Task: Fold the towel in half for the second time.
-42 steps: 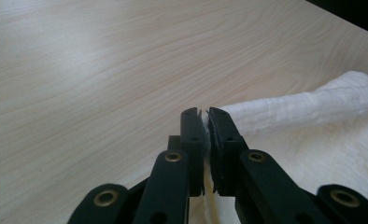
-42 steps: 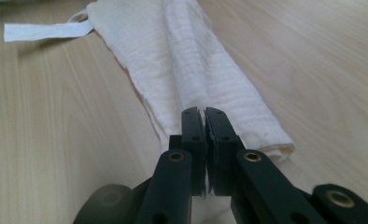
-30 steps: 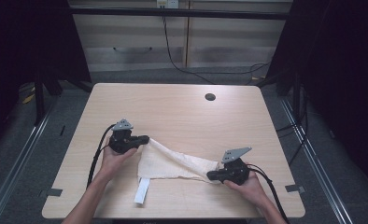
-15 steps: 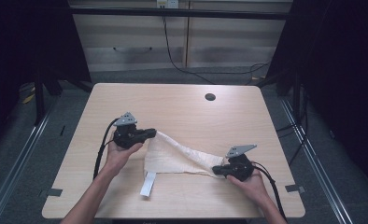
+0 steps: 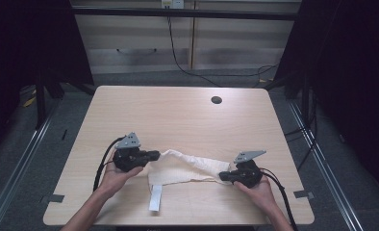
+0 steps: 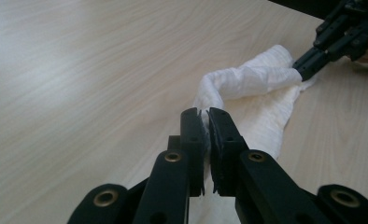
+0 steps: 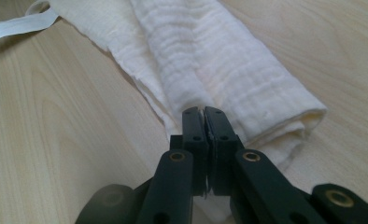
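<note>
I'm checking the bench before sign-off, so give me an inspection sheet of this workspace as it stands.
Surface: light wood table, round dark hole near its far edge.
Job's things: white cloth bunched between the two grippers; its white strap trails toward the near edge.
Clutter: nothing seen.
Grippers: left gripper shut on the cloth's left end; right gripper shut on its right end.
Cables: one black cable trails from the left gripper, one from the right; more run across the floor behind.
Surroundings: pale cabinet beyond the table, grey floor, dark at both sides.
</note>
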